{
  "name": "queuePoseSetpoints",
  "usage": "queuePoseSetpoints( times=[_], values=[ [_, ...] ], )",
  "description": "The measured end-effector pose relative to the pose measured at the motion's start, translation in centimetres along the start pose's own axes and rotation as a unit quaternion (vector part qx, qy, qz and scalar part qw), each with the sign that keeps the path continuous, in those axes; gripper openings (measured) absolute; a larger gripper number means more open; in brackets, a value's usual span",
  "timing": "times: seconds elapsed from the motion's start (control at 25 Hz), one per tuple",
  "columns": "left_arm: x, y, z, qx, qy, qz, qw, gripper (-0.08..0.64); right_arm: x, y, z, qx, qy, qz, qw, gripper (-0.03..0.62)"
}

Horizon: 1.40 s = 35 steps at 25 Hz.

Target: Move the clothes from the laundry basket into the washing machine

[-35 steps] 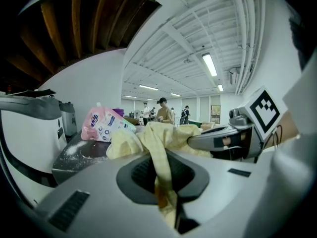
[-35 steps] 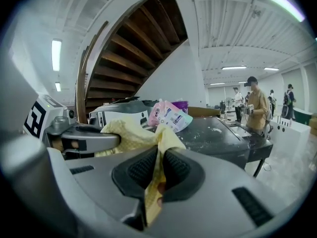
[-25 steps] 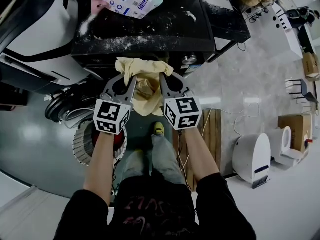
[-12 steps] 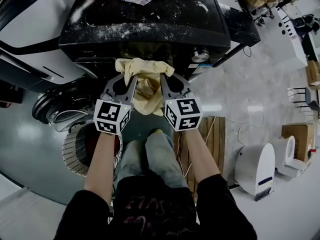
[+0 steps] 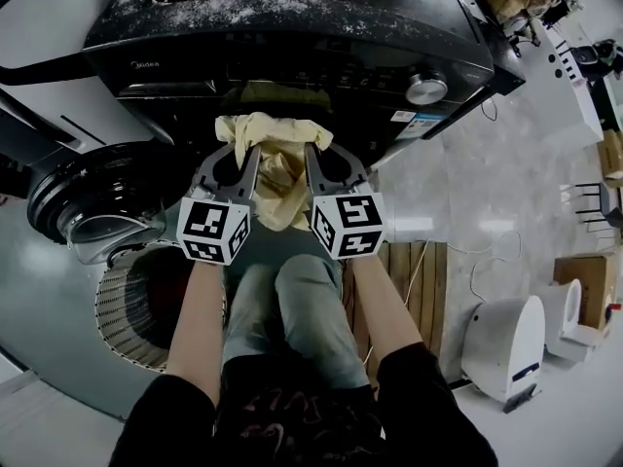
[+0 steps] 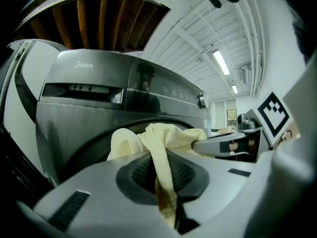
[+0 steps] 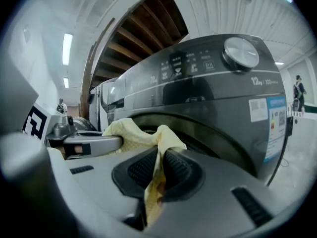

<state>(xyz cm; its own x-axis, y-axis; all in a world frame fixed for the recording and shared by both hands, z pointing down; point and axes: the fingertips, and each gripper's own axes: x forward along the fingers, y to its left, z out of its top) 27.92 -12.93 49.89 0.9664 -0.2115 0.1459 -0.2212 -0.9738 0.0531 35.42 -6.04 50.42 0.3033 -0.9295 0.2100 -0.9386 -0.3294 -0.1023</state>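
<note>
Washing machine [image 5: 292,56] behind; left tongs [image 5: 250,154], right tongs [image 5: 311,154] clamp yellow cloth [image 5: 275,136].

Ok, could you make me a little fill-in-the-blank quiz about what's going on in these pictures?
1. The left gripper and right gripper both have their jaws shut on one ____ cloth.
2. The cloth is held in front of a dark front-loading ____ machine.
3. The machine's round door stands ____.
4. The slatted laundry basket sits below the person's ____ arm.

Missing words: yellow; washing; open; left.
</note>
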Motion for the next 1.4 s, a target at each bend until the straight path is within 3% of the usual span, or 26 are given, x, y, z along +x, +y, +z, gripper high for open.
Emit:
queuePoseSetpoints(
  times=[0.44, 0.8, 1.4],
  values=[
    [4.3, 2.5, -8.2, 0.028, -0.024, 0.000, 0.9993, 0.031, 5.0, -2.6, -7.8, 0.004, -0.030, -0.015, 0.999, 0.020],
    [9.1, 5.1, -10.4, 0.019, -0.035, 0.000, 0.9992, 0.031, 9.7, -5.4, -9.4, 0.005, -0.050, -0.035, 0.998, 0.020],
    [15.6, 9.5, -14.1, 0.030, -0.006, 0.015, 0.9994, 0.031, 16.1, -8.4, -12.1, -0.016, -0.043, -0.056, 0.997, 0.021]
  ],
)
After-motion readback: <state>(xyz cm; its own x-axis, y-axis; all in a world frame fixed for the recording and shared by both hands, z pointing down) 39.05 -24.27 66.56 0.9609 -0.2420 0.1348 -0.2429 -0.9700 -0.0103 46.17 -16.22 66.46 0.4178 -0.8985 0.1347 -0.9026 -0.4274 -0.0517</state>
